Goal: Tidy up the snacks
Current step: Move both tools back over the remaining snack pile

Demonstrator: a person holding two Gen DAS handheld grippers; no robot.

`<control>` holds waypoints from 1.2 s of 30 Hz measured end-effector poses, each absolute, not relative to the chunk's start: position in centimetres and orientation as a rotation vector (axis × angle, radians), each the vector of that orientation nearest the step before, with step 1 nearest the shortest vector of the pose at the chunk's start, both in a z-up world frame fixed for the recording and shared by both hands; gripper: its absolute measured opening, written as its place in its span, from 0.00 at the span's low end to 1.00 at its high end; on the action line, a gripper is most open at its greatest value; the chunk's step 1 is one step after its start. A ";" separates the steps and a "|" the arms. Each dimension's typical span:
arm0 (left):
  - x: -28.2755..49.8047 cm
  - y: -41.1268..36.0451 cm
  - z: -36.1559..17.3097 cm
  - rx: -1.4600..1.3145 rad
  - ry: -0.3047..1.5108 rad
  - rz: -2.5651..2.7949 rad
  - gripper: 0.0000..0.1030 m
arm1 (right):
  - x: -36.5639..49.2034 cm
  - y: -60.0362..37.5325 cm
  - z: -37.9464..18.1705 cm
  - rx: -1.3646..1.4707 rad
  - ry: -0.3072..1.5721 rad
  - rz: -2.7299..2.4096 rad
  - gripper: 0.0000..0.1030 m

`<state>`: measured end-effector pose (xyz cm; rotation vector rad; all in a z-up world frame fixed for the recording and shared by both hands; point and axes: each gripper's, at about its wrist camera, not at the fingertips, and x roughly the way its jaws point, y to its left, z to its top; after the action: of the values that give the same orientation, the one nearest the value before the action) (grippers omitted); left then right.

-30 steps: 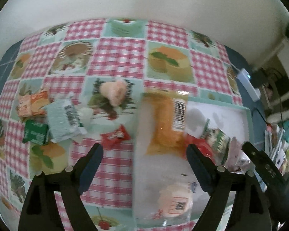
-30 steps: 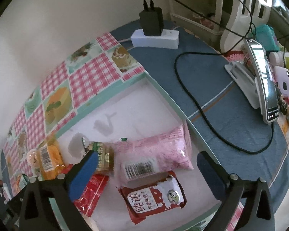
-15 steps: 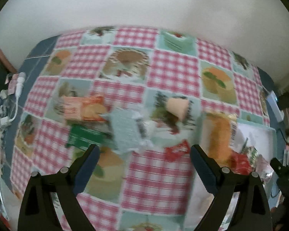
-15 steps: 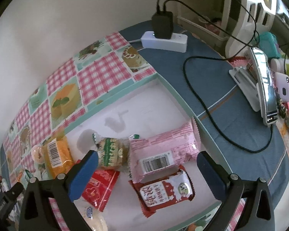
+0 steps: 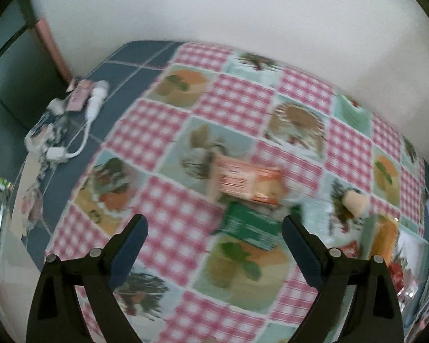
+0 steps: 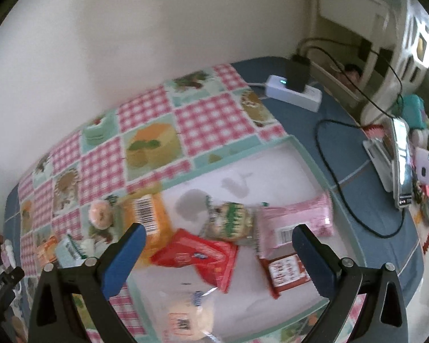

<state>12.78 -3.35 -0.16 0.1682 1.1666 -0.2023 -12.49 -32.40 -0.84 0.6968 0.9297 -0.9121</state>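
My left tongs (image 5: 213,228) hang wide apart over the checked cloth (image 5: 234,97) on the bench, with nothing between the pads; their jaws have just been opening a little further. Under the gap, toward the right finger, lies a green packet (image 5: 250,227), and just beyond it, touching its far edge, an orange packet (image 5: 247,180). This view is blurred, so I cannot read any print on them. Farther right on the cloth sits a small pale round snack (image 5: 356,204), and past it the orange bag with a barcode (image 5: 386,237) leans over the tray's edge. At the far left, on the blue bench top, a white cable and plug (image 5: 93,105) lie beside some small clutter.

My right tongs (image 6: 218,237) are also spread apart and empty, held above the white tray (image 6: 271,165) with the teal rim. Inside the tray, a red packet (image 6: 197,254) lies between the fingers, a green-and-white bun pack (image 6: 228,221) just beyond it, a pink wrapper with a barcode (image 6: 296,223) to its right, and a red-and-white milk snack (image 6: 286,268) near the right finger. A clear-wrapped pastry (image 6: 186,317) lies at the tray's near end. The orange bag (image 6: 150,220) rests across the tray's left rim. A white power strip (image 6: 293,97) with a black charger sits on the blue top beyond the tray.
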 end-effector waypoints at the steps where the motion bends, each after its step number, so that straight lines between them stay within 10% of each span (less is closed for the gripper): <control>1: 13.0 -2.8 -0.2 0.160 1.169 -0.193 0.92 | -12.0 -32.0 -0.7 0.691 0.927 -0.901 1.00; 36: 16.5 -0.7 -8.0 0.135 1.391 -0.140 0.92 | 2.7 -18.8 -5.5 0.459 1.063 -0.565 1.00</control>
<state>16.48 -0.72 -8.01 0.1355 1.3907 -0.1400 2.72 -18.76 -5.51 0.4593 1.0630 -0.5653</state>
